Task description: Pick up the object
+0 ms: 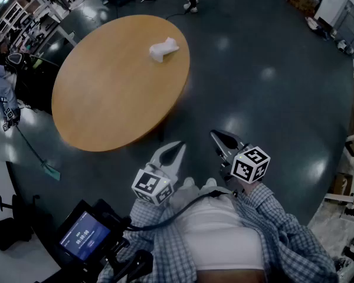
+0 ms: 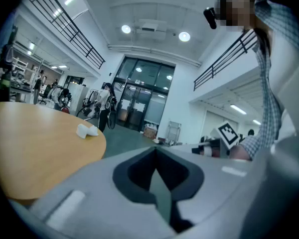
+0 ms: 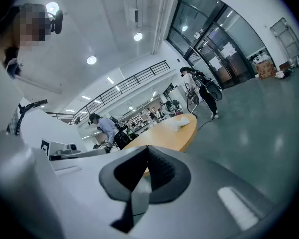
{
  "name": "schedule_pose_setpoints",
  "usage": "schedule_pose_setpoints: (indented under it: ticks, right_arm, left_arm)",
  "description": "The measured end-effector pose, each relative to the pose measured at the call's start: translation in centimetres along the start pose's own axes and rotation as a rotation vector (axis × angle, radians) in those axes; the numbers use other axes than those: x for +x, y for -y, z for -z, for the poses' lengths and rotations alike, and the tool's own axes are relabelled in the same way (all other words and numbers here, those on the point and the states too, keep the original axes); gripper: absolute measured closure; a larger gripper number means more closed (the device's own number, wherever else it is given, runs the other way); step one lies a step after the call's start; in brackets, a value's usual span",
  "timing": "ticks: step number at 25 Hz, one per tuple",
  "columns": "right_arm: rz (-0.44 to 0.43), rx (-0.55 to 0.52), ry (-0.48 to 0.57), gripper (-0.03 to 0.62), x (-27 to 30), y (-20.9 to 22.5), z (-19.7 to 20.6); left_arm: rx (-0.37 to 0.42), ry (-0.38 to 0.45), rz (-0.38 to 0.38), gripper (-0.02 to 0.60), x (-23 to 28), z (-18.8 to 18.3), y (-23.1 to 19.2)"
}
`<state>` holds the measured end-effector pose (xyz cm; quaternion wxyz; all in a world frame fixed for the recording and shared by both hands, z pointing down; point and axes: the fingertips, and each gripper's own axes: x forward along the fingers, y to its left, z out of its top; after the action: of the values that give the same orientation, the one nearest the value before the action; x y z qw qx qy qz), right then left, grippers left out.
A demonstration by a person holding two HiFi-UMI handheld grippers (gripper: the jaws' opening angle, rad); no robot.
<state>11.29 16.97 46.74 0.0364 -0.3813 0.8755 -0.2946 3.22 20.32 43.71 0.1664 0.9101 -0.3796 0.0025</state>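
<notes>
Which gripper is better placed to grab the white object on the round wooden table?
Probably left: the left gripper is nearer the round wooden table; the right gripper hangs farther over floor. Both are shut, far from the lumpy white object.

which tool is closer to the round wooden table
The left tool: its tips lie close to the table edge, while the right tool sits farther right over the floor.

A round wooden table (image 1: 106, 93) stands on the dark floor (image 1: 271, 99) — one white object (image 1: 163, 49) lies near its far edge
</notes>
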Motion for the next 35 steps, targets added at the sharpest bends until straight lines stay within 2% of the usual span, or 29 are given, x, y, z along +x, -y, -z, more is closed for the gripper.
schedule_pose_setpoints:
  ticks: [5,10,19,26,35]
  right_arm:
    - [-0.015,0.006,-0.002,0.591,0.0,-0.1,-0.2]
    - [-0.03,-0.051,-0.028,0.591,0.2,-0.6,0.1]
    - [-0.033,-0.034,-0.02,0.591,0.5,0.0,-0.5]
    - [-0.072,-0.023,-0.014,0.591,-1.9,0.9,-1.0]
    - [-0.076,-0.037,-0.002,0.591,-4.0,2.3,-1.6]
  left_arm:
    - [-0.003,-0.003,-0.001,0.583,0.1,-0.1,0.0]
    - [-0.004,-0.006,-0.004,0.583,0.2,-0.1,0.1]
    - [0.003,-0.001,-0.024,0.583,0.6,-0.5,-0.4]
    - [0.023,0.005,-0.057,0.583,1.4,-0.1,2.3]
    - [0.053,0.017,-0.09,0.583,2.6,-0.3,3.2]
